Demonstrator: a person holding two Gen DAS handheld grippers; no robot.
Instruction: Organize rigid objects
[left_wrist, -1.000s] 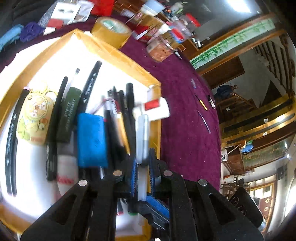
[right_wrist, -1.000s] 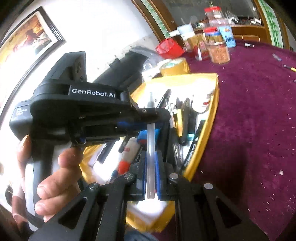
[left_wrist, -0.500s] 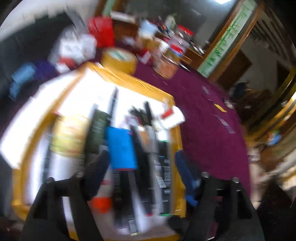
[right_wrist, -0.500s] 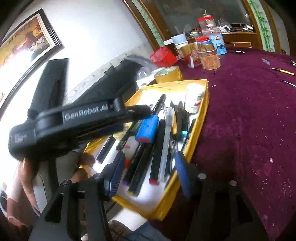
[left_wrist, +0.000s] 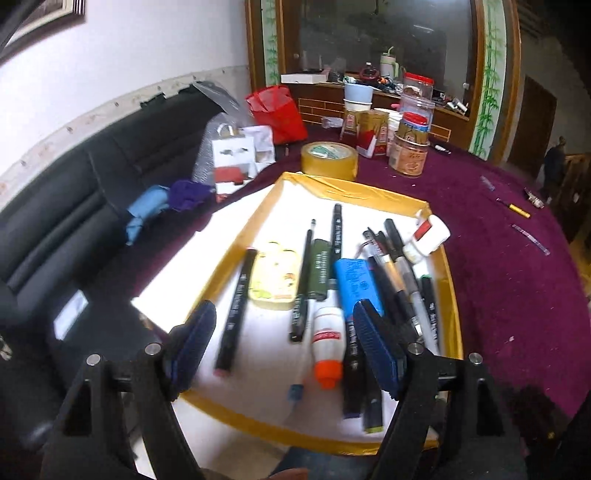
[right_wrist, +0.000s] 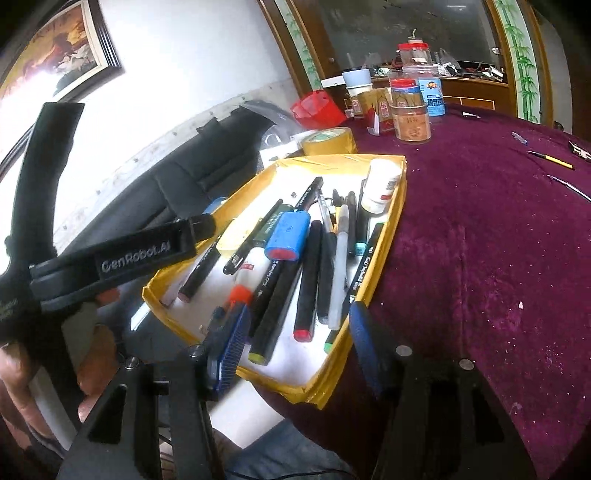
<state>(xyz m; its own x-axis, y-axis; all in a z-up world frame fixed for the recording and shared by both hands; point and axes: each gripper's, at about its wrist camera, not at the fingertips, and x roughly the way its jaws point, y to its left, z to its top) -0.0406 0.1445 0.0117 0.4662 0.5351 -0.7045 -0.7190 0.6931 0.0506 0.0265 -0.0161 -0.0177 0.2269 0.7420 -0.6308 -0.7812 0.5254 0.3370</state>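
Observation:
A shallow yellow-rimmed tray (left_wrist: 347, 192) (right_wrist: 397, 218) on the purple table holds several pens and markers, a blue box (left_wrist: 356, 282) (right_wrist: 290, 234), a white glue bottle with an orange cap (left_wrist: 327, 339) (right_wrist: 249, 271), a yellow tin (left_wrist: 273, 277), a white bottle (left_wrist: 428, 236) (right_wrist: 382, 181) and a translucent white pen (right_wrist: 341, 258). My left gripper (left_wrist: 284, 350) is open and empty above the tray's near end. My right gripper (right_wrist: 295, 343) is open and empty over the tray's near corner. The left gripper's body (right_wrist: 110, 254) shows in the right wrist view.
A tape roll (left_wrist: 328, 160) (right_wrist: 328, 142), jars (left_wrist: 410, 155) (right_wrist: 412, 118) and a red bag (left_wrist: 277, 112) stand beyond the tray. Small pens (left_wrist: 513, 208) (right_wrist: 550, 158) lie on the purple cloth at right. A black sofa (left_wrist: 74, 206) is at left.
Both grippers held the translucent white pen together a second ago. Both have opened and pulled back, and the pen now lies in the tray among the markers.

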